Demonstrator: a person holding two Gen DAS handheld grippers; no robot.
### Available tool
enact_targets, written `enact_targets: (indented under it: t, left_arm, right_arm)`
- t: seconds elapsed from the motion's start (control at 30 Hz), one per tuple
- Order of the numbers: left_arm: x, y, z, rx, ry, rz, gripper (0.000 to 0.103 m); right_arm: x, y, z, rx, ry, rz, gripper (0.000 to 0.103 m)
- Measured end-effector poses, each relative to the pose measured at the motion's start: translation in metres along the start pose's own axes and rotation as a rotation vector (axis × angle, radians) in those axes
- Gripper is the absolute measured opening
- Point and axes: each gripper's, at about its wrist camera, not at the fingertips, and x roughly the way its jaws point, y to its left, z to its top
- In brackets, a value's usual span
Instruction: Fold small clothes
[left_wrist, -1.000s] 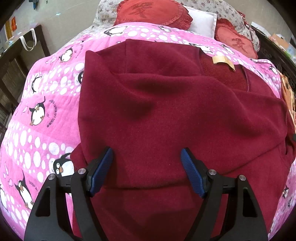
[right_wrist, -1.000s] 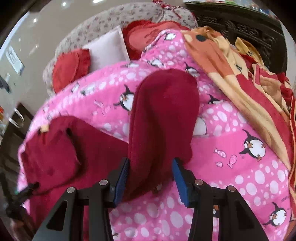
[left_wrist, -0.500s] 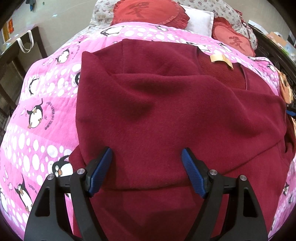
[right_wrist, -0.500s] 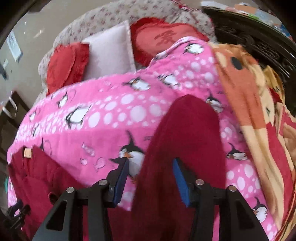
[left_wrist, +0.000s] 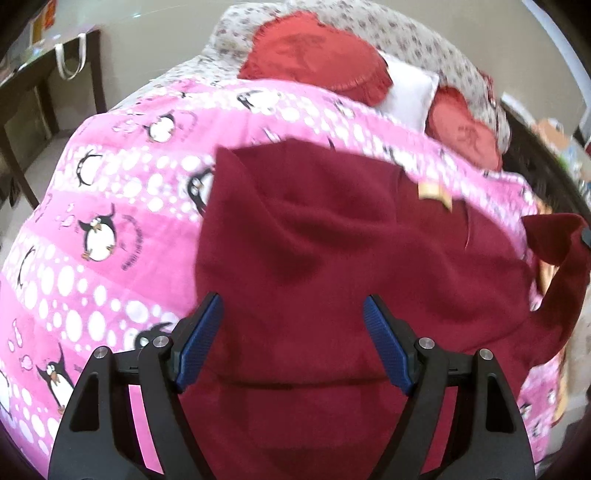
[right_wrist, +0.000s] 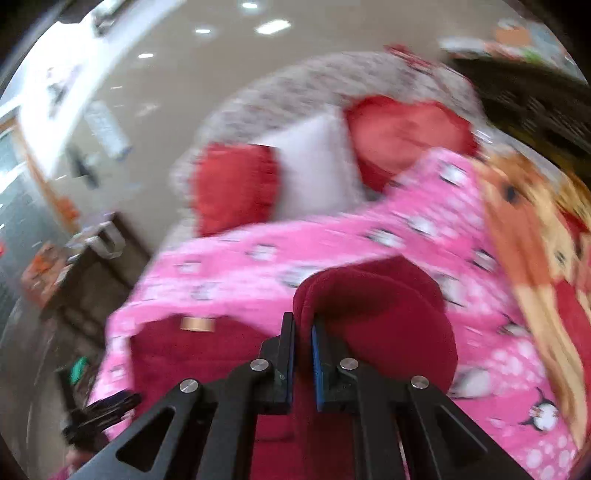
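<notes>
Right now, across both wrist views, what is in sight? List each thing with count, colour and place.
sweater: 1, dark red, spread on the blanket; its sleeve pinched and lifted
tag: 1, tan, at the sweater's collar
blanket: 1, pink with penguins, covering the bed
red cushions: 2, at the bed's head
white pillow: 1, between the cushions
orange blanket: 1, on the bed's right side
dark table: 1, far left
left gripper: 1, black with blue pads, open over the sweater
right gripper: 1, same colours, shut on the sleeve
</notes>
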Motion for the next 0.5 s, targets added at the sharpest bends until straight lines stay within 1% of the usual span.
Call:
enact_targets:
  t: [0.1,0.13,0.17,0.2,0.27,0.33,0.37,0.43,0.5]
  left_arm:
    - [-0.008,0.009,0.003,-0.033,-0.016,-0.023,0.079]
    - [-0.009,0.010,0.003,-0.043,-0.018,-0.031,0.079]
    - [-0.009,0.012,0.003,-0.052,-0.012,-0.043,0.079]
    - [-0.009,0.012,0.002,-0.057,-0.003,-0.054,0.079]
    - [-0.006,0.013,-0.001,-0.066,0.019,-0.085,0.079]
    - [-0.003,0.007,-0.003,-0.060,0.029,-0.095,0.079]
    - [-0.002,0.004,-0.003,-0.051,0.030,-0.094,0.079]
    - [0.001,0.000,-0.003,-0.039,0.028,-0.090,0.079]
    - [0.003,-0.001,-0.003,-0.043,0.029,-0.093,0.079]
  right_arm:
    - [0.000,0.056,-0.006,-0.090,0.007,0.160,0.007]
    - [0.005,0.072,-0.013,-0.120,0.026,0.198,0.007]
    - [0.010,0.082,-0.020,-0.138,0.044,0.215,0.007]
    - [0.024,0.096,-0.035,-0.171,0.091,0.228,0.007]
    - [0.045,0.104,-0.057,-0.197,0.186,0.224,0.009]
    - [0.071,0.103,-0.084,-0.197,0.321,0.197,0.009]
    - [0.076,0.099,-0.093,-0.193,0.351,0.184,0.009]
    - [0.076,0.093,-0.106,-0.204,0.359,0.129,0.009]
    - [0.069,0.092,-0.103,-0.217,0.328,0.115,0.009]
